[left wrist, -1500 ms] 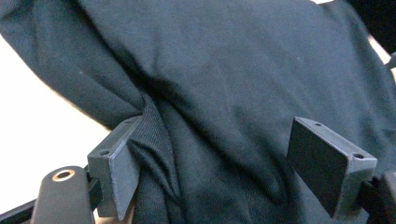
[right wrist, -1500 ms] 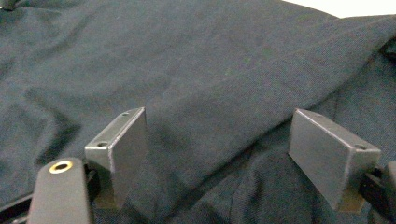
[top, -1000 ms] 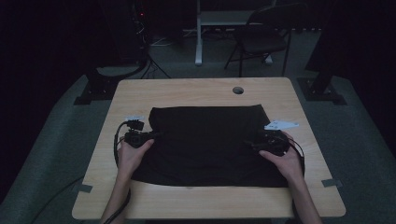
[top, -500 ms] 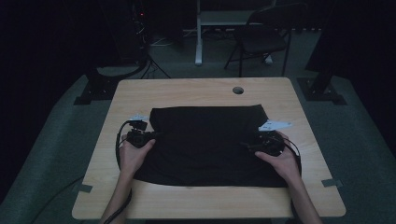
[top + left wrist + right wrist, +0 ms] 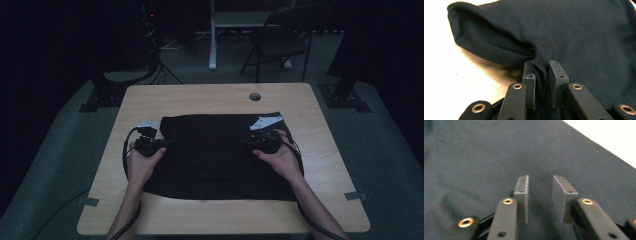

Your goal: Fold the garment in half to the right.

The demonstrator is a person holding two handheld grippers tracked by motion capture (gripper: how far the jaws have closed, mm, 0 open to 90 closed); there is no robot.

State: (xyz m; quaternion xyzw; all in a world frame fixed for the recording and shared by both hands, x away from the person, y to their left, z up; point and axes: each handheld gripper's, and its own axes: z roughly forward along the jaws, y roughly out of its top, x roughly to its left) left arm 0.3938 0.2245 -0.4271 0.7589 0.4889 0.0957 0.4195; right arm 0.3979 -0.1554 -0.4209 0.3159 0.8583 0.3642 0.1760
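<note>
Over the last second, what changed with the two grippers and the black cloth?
The right gripper slid inward from the cloth's right edge onto the black cloth; its jaws have just been closing, nothing pinched between them. The left gripper kept its place, clamped on the cloth's left edge. The table looks unchanged.

No writing, label, brand, number or sign can be read anywhere in these pictures, neither on the black cloth nor on the pale wooden table.

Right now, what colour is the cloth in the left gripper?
Plain black cloth, no pattern; the left gripper view shows it best.
</note>
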